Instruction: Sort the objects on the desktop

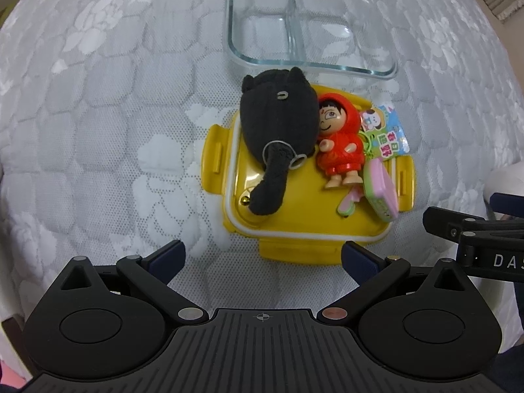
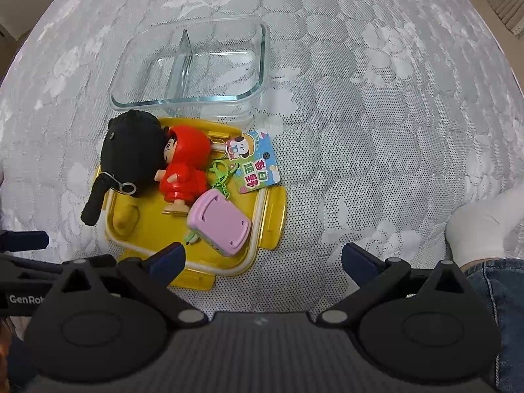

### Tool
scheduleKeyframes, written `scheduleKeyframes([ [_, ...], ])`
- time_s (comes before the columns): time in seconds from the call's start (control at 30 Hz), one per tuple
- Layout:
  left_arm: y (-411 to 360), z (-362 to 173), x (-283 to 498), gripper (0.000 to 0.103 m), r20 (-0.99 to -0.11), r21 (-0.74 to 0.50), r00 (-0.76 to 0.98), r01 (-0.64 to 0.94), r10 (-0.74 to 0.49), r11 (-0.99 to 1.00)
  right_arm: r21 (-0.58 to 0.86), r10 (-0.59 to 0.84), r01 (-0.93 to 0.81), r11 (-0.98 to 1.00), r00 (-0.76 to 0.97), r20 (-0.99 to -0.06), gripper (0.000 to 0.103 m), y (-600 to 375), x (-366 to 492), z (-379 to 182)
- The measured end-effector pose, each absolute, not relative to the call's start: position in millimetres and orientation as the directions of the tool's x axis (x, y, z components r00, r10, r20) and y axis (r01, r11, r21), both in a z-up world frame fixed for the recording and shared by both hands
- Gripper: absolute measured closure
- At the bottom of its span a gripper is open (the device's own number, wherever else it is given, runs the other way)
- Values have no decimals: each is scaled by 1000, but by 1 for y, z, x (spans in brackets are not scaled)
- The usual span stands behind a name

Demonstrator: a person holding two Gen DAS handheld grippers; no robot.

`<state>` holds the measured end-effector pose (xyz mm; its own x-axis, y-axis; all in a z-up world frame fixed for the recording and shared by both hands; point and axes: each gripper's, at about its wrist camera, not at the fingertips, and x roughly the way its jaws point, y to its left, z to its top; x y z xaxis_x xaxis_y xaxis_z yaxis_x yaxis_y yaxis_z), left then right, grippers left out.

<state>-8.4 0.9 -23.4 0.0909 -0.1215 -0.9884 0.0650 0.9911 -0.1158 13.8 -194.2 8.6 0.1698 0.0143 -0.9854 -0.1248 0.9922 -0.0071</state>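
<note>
Hiding most of yellow lid: toys; keyring prob. metal.

On the body of your right claw, seen at the right edge of the left wrist view, you can read the white letters "DAS", cut off by the frame. In the right wrist view, your left claw shows "GenRob" in white on its black side (the rest runs out of sight). The colourful card tag lying on the edge of the yellow lid carries large red Chinese characters, seen upside down, too small for you to read with certainty.
</note>
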Motion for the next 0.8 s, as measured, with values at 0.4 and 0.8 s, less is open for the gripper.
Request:
scheduleKeyframes([
  [0.4,1,-29,-9,0,-990,-117,68,69,-122,991,-2,19,-137,991,153,-988,1,-192,13,4],
  [0.8,0,-29,-9,0,-991,-110,72,81,-116,991,0,20,-140,990,143,-990,1,-192,13,2],
])
